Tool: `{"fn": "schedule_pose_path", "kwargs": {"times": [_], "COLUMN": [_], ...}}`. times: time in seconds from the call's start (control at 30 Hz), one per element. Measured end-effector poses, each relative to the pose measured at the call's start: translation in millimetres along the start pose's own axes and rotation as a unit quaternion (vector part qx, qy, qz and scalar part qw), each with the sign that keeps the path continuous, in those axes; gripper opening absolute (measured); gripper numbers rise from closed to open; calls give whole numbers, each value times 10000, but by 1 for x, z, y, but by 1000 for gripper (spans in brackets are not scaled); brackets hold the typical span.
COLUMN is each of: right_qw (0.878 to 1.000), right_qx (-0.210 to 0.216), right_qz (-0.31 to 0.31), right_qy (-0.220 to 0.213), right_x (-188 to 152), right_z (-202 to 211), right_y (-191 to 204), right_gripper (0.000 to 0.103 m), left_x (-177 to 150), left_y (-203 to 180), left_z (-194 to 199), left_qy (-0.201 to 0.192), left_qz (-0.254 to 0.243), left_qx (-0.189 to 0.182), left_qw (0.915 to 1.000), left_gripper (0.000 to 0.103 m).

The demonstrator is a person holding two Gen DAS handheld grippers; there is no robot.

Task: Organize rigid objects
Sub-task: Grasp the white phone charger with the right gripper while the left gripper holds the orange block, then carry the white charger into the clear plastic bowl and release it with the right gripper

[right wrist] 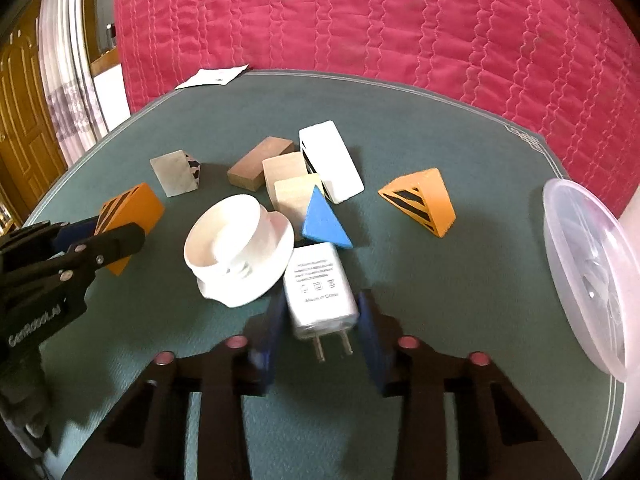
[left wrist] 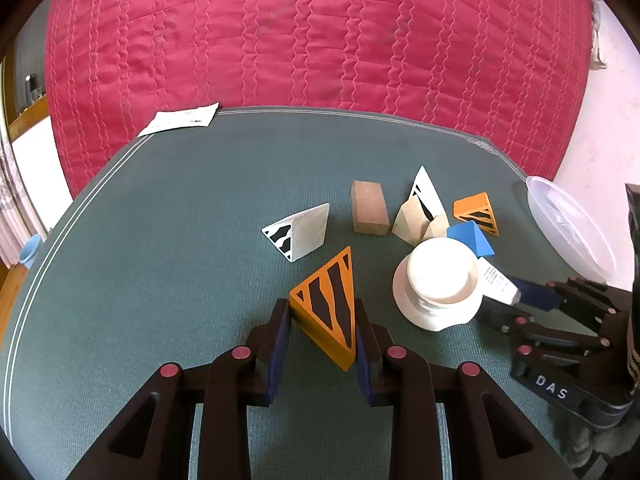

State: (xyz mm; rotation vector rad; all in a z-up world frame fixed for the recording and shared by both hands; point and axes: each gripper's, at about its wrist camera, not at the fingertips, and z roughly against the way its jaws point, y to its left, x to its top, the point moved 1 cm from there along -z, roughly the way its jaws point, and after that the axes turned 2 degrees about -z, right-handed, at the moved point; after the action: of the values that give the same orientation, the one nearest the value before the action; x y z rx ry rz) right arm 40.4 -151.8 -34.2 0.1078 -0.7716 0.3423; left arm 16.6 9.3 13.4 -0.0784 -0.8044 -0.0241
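My left gripper is shut on an orange wedge with black stripes, which rests on the green mat. The right wrist view shows this same wedge at the left, between the left gripper's fingers. My right gripper is shut on a white plug-in charger with its prongs pointing toward the camera. The charger lies against a white cup-and-saucer piece. In the left wrist view the right gripper holds the charger beside that white piece.
Loose blocks lie behind: a blue triangle, a second orange striped wedge, a white wedge, pale wood blocks, a brown block and a black-and-white patterned wedge. A clear plastic lid overhangs the right edge. A red quilt lies beyond.
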Motion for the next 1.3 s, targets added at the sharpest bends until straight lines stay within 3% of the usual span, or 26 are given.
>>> {"fn": "schedule_pose_path", "kwargs": {"times": [0.27, 0.53, 0.93, 1.3], "right_qw": [9993, 9965, 9855, 9643], "right_qx": [141, 160, -340, -975], "right_qz": [-324, -671, -1453, -2223], "right_qy": [-126, -463, -803, -1058], "right_x": [-25, -27, -26, -26], "right_z": [23, 48, 77, 92], "right_y": [-21, -41, -111, -187], "right_gripper": [35, 35, 35, 36], "left_x": [-3, -3, -1, 2], "left_y": [-6, -11, -22, -44], "left_z": [1, 7, 16, 25], "left_qy": [-16, -84, -172, -153], "left_qz": [-61, -152, -249, -396], "left_qx": [13, -57, -123, -275], "left_qw": [10000, 9998, 9995, 9987], "left_gripper": [31, 31, 31, 31]}}
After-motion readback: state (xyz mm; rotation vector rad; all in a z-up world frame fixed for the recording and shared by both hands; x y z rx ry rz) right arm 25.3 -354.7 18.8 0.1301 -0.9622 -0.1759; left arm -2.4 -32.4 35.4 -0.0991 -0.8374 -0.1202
